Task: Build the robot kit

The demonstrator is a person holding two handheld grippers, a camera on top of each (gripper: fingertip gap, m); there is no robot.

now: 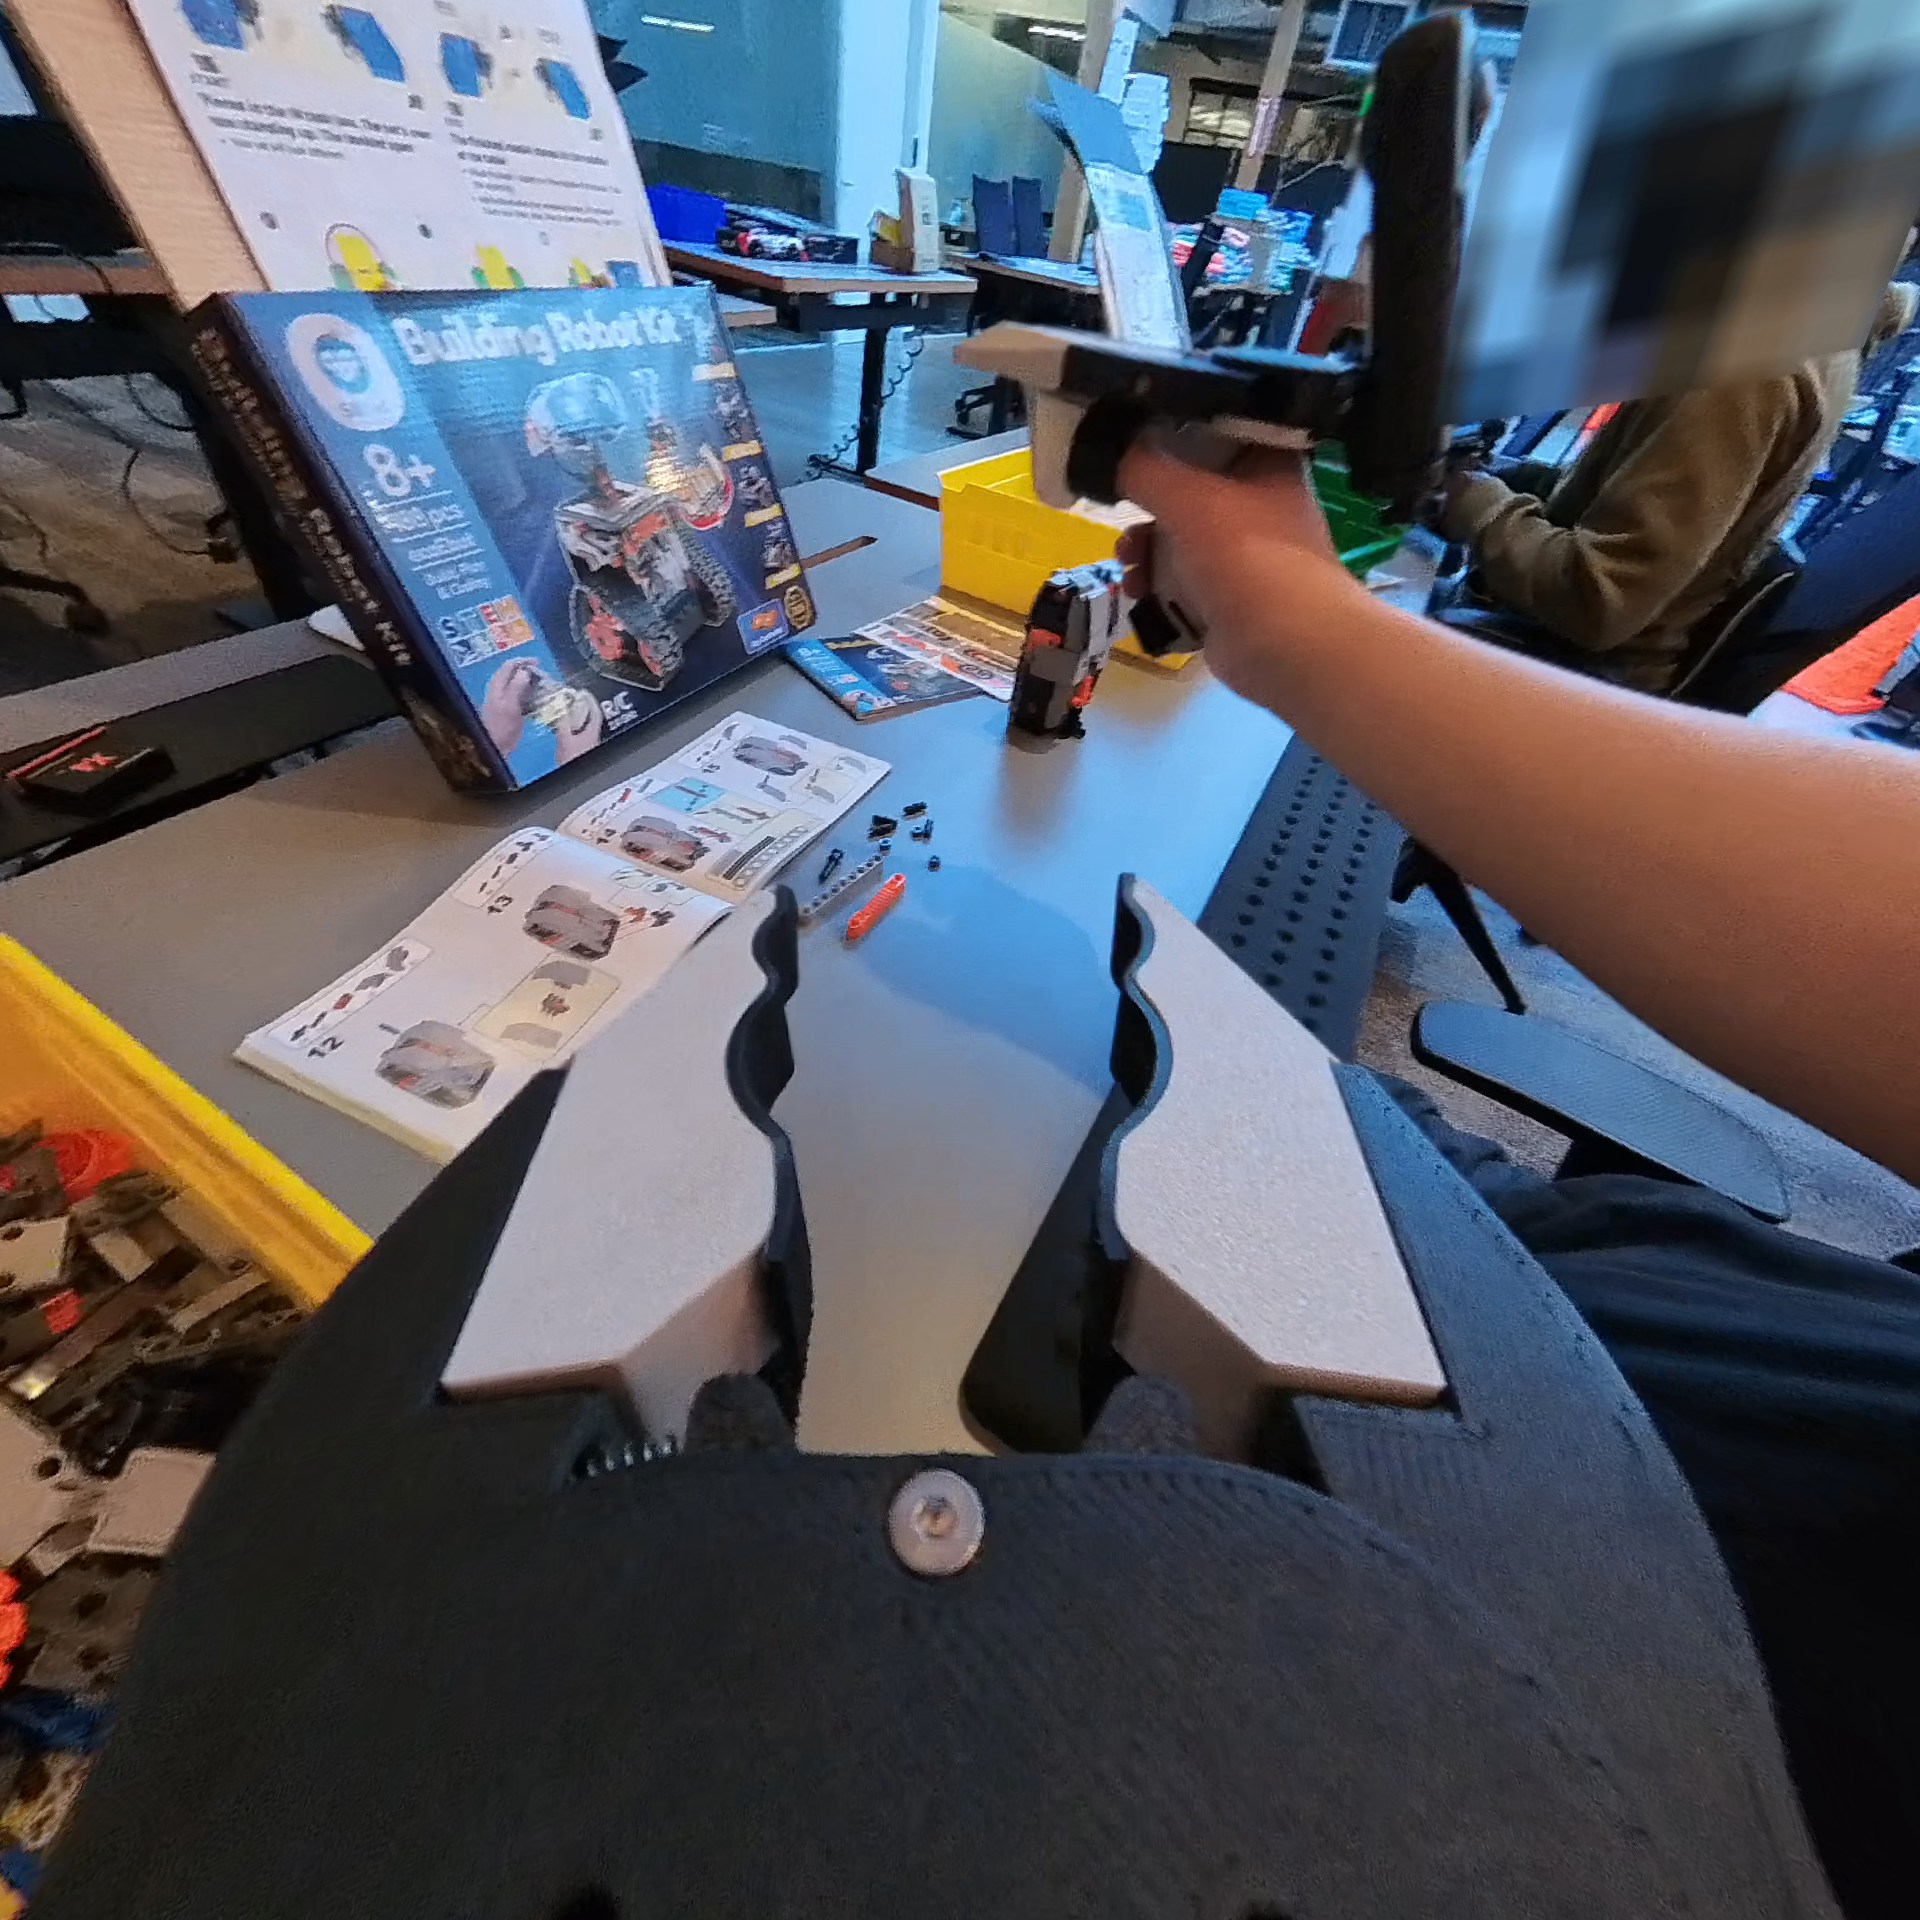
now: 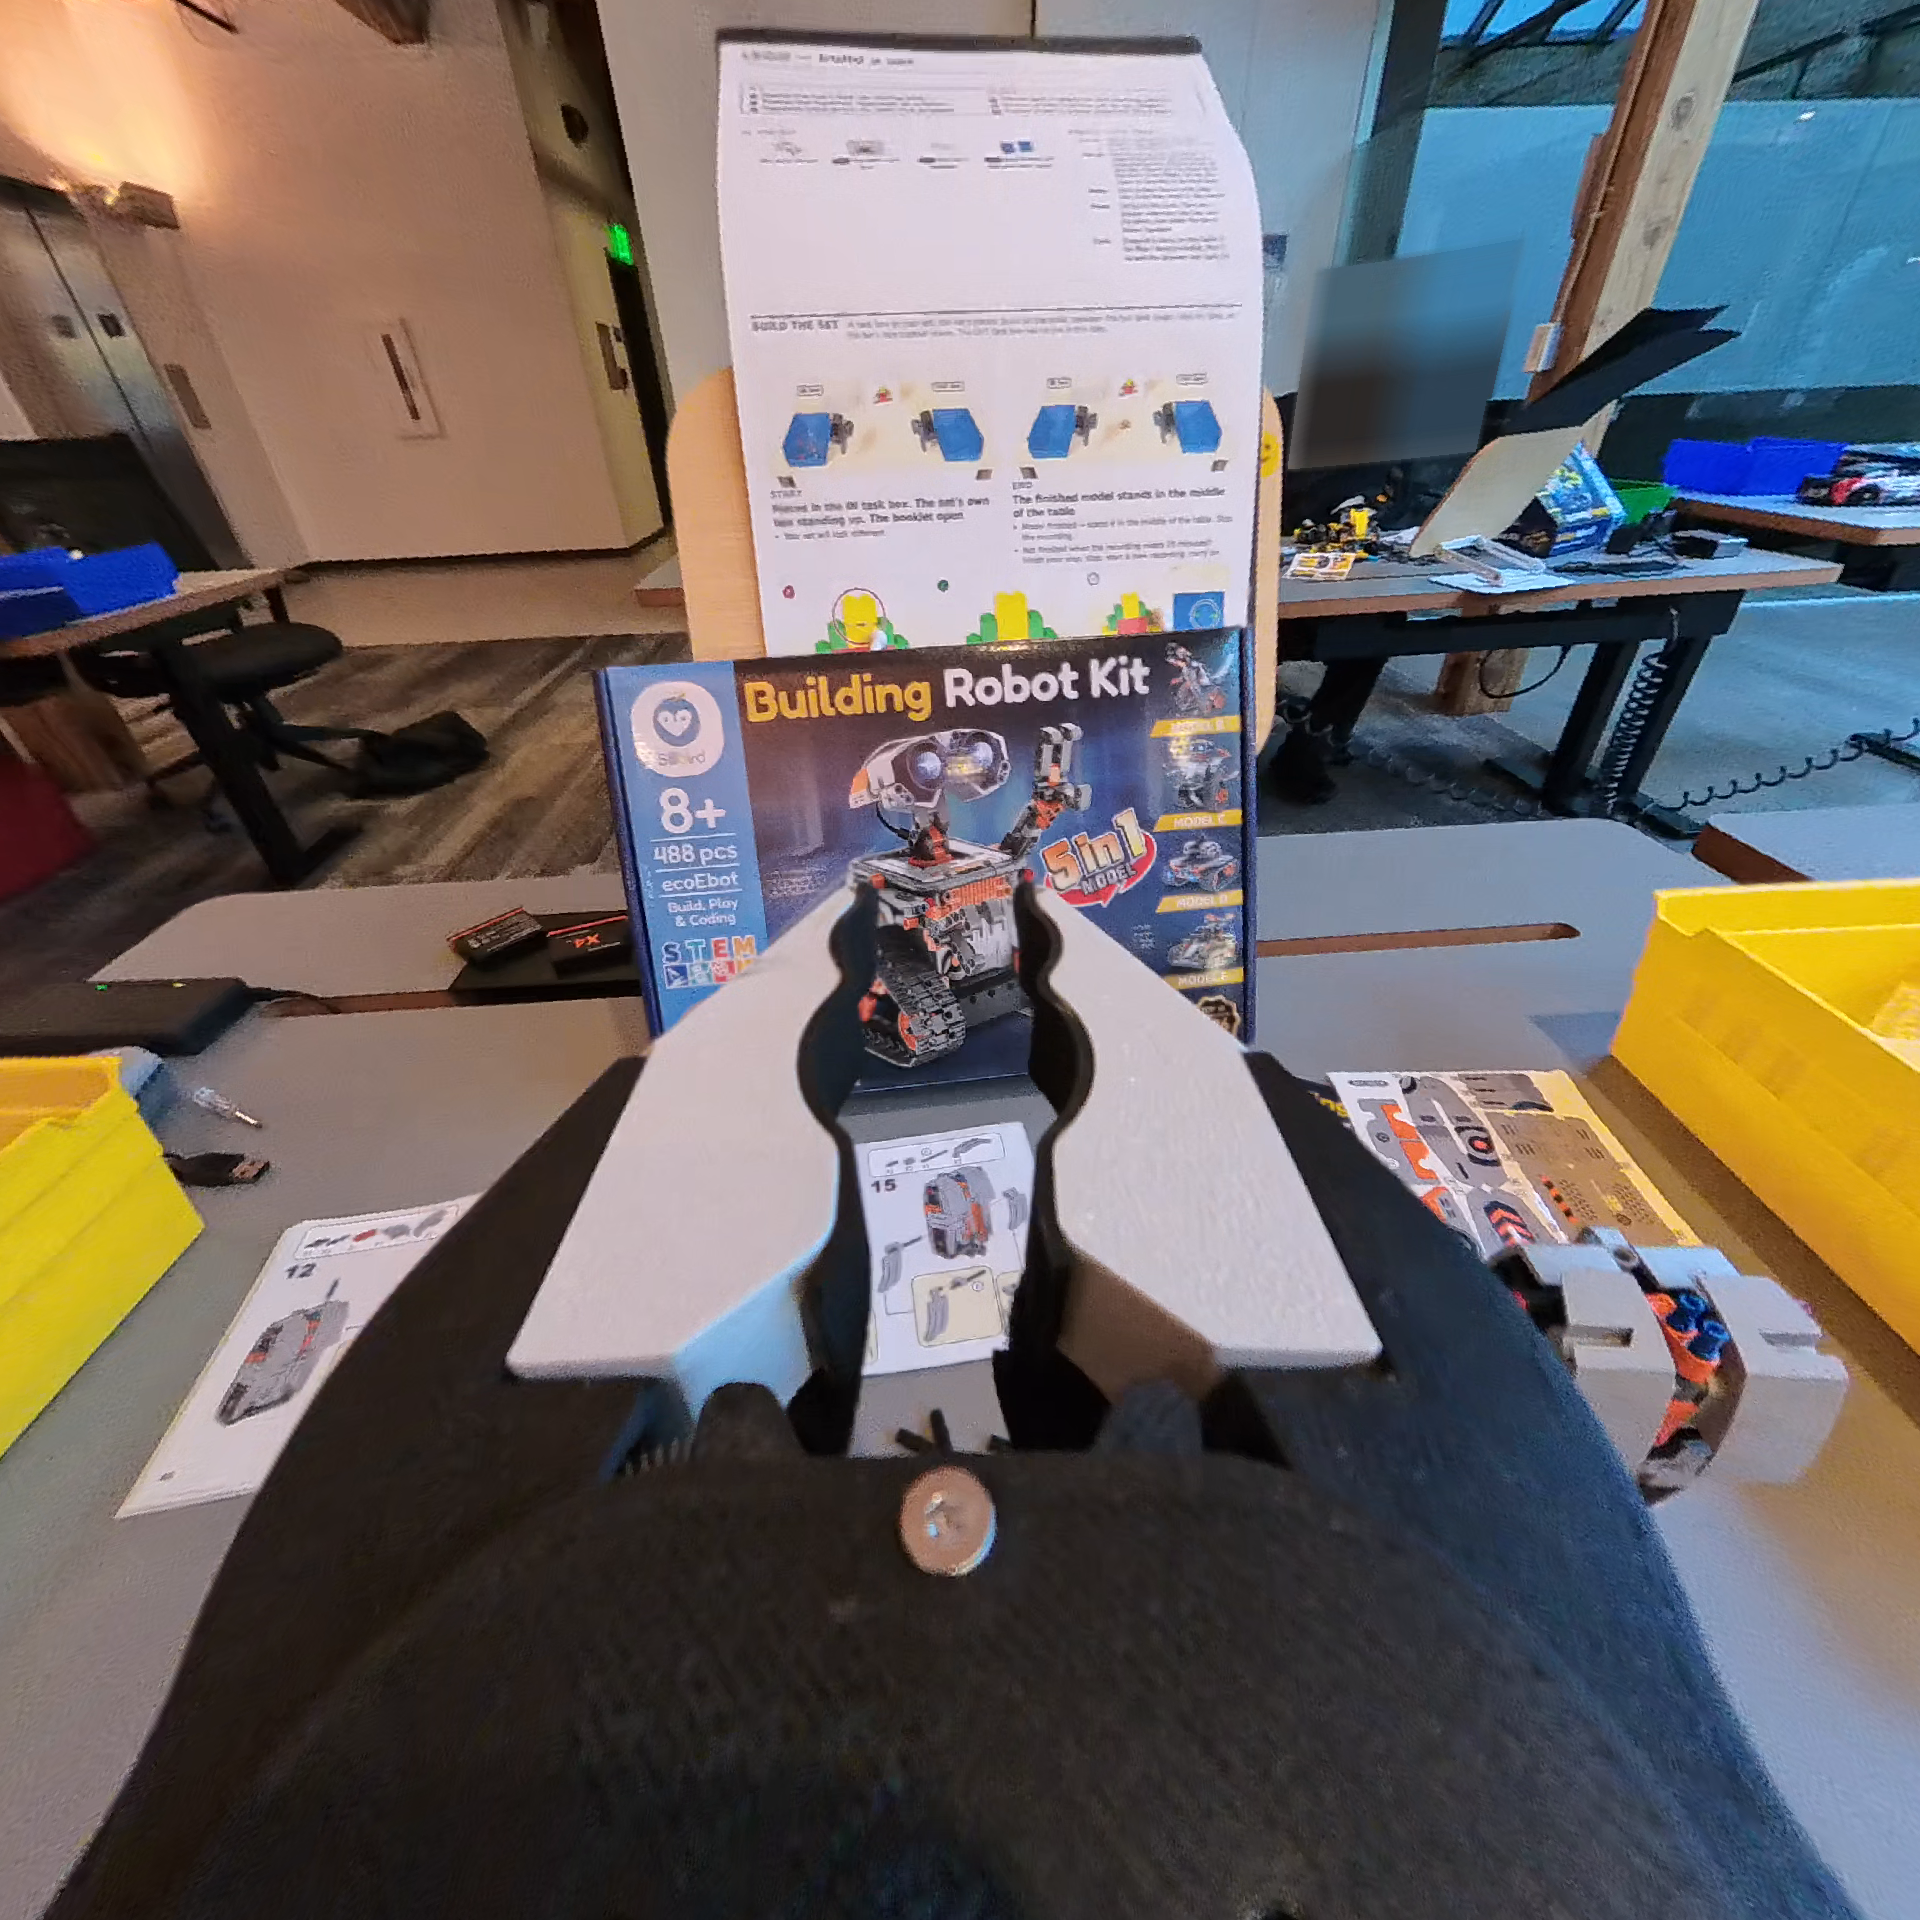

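My left gripper (image 1: 954, 904) is open and empty, low over the grey table (image 1: 987, 1039). Just beyond its left fingertip lie an orange piece (image 1: 875, 906), a grey beam (image 1: 842, 888) and a few black pins (image 1: 894, 826). An open instruction booklet (image 1: 540, 956) lies to its left. A partly built grey, black and orange model (image 1: 1060, 655) stands farther off. My right gripper (image 2: 940, 904) is open and empty, held above the booklet (image 2: 945, 1236) and pointing at the blue kit box (image 2: 935, 790). The model (image 2: 1662, 1340) is at its right. In the left wrist view a hand holds the right gripper (image 1: 997, 353) above the model.
The kit box (image 1: 520, 520) stands upright against a printed sheet (image 2: 987, 312). A yellow bin (image 1: 135, 1091) of loose parts is at the near left; another yellow bin (image 2: 1787, 1039) is at the right. A sticker sheet (image 2: 1507, 1153) lies by the model. A seated person (image 1: 1621, 520) is beyond the table. Left tips to right tips: about 30 cm.
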